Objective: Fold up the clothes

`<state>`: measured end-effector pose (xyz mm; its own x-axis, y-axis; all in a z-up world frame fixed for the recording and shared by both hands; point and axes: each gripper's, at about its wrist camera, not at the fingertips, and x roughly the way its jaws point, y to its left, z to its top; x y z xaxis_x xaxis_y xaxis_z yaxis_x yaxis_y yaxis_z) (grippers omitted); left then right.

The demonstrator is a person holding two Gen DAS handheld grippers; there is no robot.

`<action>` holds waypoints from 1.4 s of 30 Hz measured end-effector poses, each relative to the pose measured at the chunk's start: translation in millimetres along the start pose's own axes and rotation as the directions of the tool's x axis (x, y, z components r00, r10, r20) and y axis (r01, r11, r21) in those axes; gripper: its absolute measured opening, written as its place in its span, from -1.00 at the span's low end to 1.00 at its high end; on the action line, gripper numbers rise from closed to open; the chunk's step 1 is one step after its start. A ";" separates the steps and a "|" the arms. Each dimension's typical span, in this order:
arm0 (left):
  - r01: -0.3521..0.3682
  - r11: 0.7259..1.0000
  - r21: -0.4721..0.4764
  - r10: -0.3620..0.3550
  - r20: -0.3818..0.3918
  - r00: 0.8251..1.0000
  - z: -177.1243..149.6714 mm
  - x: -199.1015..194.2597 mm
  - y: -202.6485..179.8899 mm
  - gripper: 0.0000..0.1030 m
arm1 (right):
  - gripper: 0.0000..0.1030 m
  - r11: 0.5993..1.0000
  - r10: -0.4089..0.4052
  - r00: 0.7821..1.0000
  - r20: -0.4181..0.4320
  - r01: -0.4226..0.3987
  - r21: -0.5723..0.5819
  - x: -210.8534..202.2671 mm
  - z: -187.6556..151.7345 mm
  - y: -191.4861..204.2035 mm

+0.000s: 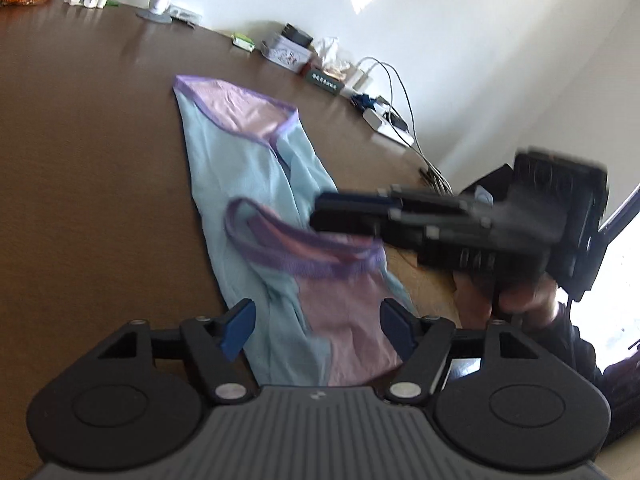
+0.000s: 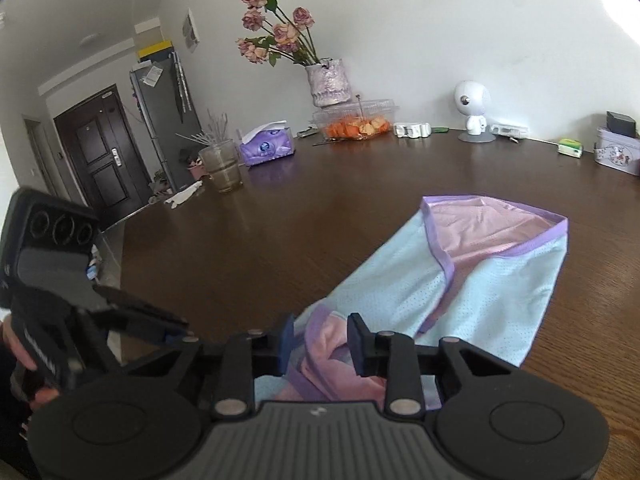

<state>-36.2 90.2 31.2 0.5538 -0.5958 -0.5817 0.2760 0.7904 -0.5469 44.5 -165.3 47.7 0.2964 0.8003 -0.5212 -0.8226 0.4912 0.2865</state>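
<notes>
Shorts (image 1: 248, 168) in pale blue and pink lie on the brown counter (image 1: 80, 160), long axis from 6 toward 11 o'clock ahead of the left tool (image 1: 316, 320). That tool is spread apart over the near end. The right tool (image 2: 320, 344), at 3 o'clock from it, has purple-edged cloth between its fingers, not fully closed.

White walls (image 2: 440, 20), dark door (image 2: 98, 156), brown wooden table (image 2: 300, 220)

We see the right gripper (image 1: 320, 214) only as a motion-blurred shape in the left wrist view, so we cannot tell how its jaws stand there. The near end of the garment (image 2: 460, 276) is hidden behind the gripper body in both views. The left gripper (image 2: 176, 330) is cut off by the left edge in the right wrist view, its jaws unreadable.
</notes>
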 end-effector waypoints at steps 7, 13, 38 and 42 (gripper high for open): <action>-0.023 0.999 -0.037 0.024 0.024 0.999 -16.1 -4.9 6.7 -0.39 | -0.67 0.991 -0.009 0.978 -0.207 -0.018 -0.130 38.4 7.6 21.4; -0.052 0.997 -0.059 0.054 0.032 0.998 -21.4 -7.4 11.8 -0.84 | -0.99 1.000 -0.013 0.979 -0.202 0.013 -0.001 43.6 13.1 10.1; -0.073 0.997 0.036 0.071 0.038 0.997 9.7 18.1 -25.5 0.35 | -0.19 0.947 -0.260 0.962 -0.084 0.271 0.171 -79.2 -39.1 -19.2; -0.139 0.984 0.111 0.139 0.007 0.990 7.4 31.5 -40.5 0.25 | -0.20 0.945 -0.202 0.977 -0.062 0.212 0.251 -80.5 -48.7 -32.4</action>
<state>-24.1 40.5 39.5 0.5925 -0.4789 -0.6477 0.2820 0.8765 -0.3901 23.7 -262.5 41.1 0.4258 0.6614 -0.6174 -0.5928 0.7195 0.3619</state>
